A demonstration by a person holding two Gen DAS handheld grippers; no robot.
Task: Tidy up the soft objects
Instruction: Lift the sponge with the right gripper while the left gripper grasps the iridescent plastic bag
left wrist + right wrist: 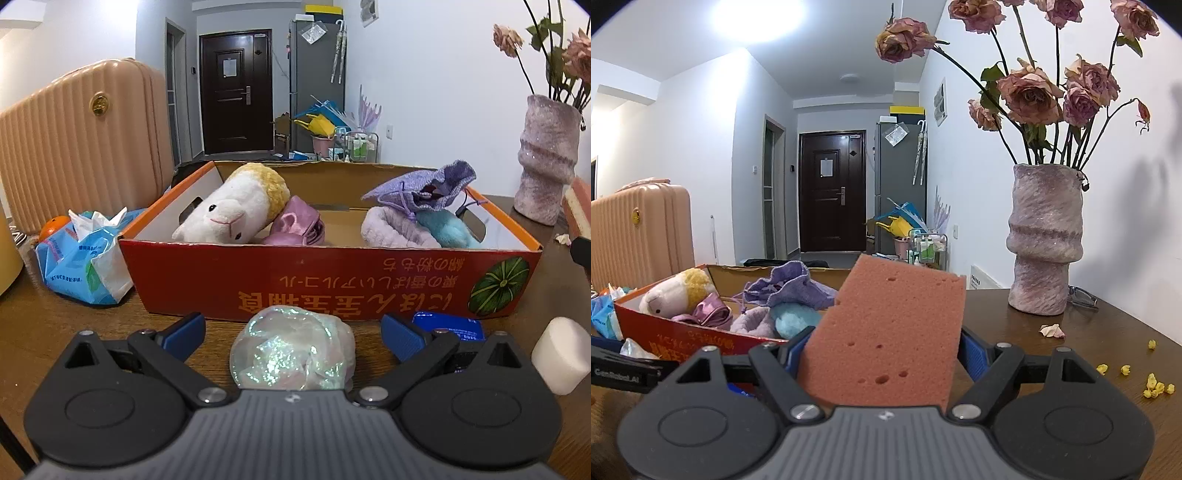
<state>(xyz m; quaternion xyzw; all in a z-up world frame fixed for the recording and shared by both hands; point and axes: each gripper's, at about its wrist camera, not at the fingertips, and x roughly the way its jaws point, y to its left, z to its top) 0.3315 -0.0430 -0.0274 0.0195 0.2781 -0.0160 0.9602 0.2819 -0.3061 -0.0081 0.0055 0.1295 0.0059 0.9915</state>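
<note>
Sponge (886, 332), pink and porous, is standing gripped in the right tongs (886, 354), its long axis running from the tongs up toward 12 o'clock, leaning slightly to 1 o'clock, its broad face turned to the camera. The blue pads are pressing on its two long edges, so the jaws are standing wide but clamped on it. It is being held above the surface (1071, 332), with the box (683, 336) at 10 o'clock and the vase (1047, 240) at 2 o'clock.

Left tongs (293, 332) are gaping open, the pads apart from a shiny iridescent ball (291, 350) that is sitting on the surface between them, just in front of the box's red wall (295, 280). Inside the box a plush sheep (229, 210) is lying with its head toward 7 o'clock, beside a pink satin piece (295, 221); a purple pouch (424, 184) is resting on a lilac slipper (391, 229) and a teal plush (447, 229). A white foam block (561, 354) is sitting at 3 o'clock, a tissue pack (81, 258) at 9 o'clock.
</note>
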